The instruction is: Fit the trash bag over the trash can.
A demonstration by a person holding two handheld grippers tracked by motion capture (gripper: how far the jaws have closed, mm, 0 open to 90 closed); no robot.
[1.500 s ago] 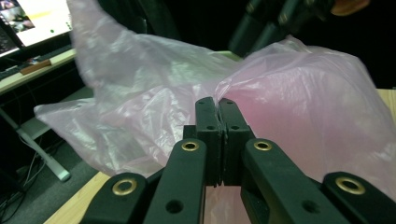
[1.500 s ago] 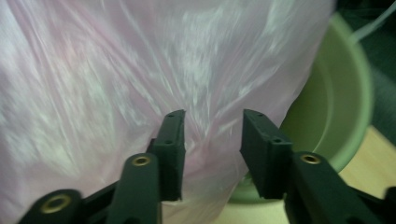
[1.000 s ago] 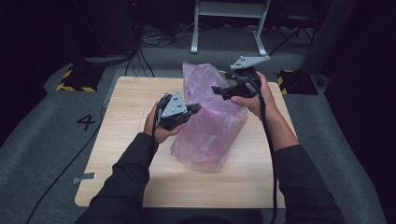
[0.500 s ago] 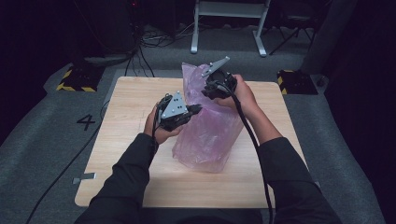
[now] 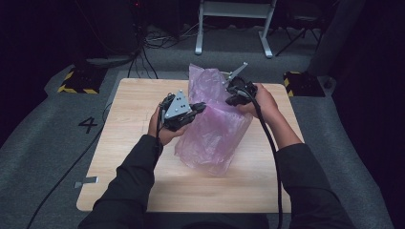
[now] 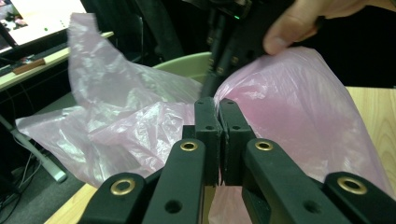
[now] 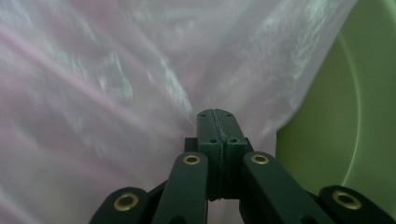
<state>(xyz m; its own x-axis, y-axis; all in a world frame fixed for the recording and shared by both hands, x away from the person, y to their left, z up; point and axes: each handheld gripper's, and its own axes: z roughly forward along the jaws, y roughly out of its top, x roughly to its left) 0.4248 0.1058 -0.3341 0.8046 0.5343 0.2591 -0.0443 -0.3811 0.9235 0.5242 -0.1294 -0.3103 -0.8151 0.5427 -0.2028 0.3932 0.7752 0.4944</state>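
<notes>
- Pink translucent plastic bag (image 5: pixel 215 129) stands bunched on the light wooden table (image 5: pixel 124 162), near the table's middle, its lower end resting on the wood toward the person's side.
- Upper film of the bag rises in a crumpled flap toward the far edge of the table, between the two grippers.
- Left gripper (image 5: pixel 199 108): held in the person's left hand (image 5: pixel 162 131) at the bag's left side, with its grey three-cornered plate (image 5: pixel 178 104) facing up.
- Left gripper jaws: pressed together in the left gripper view (image 6: pixel 216 103), with a pinch of pink film caught at their tips.
- Right gripper (image 5: pixel 228 90): held in the person's right hand (image 5: pixel 261 100) at the bag's upper right, tilted, its plate pointing up and away.
- Right gripper jaws: closed flat against each other in the right gripper view (image 7: pixel 217 114), clamped on a fold of the bag; the film fans out from the tips.
- Right gripper's body also appears in the left gripper view, just beyond the left jaws, touching the same gathered ridge of film.
- Black cable (image 5: pixel 270 152) trails from the right gripper down along the right forearm.
- Pale green curved surface (image 7: pixel 336 116) lies behind the film in the right gripper view; what it is cannot be told.
- Grey carpeted floor (image 5: pixel 43 143) surrounds the table, marked with a numeral 4 (image 5: pixel 88 125) at the left.
</notes>
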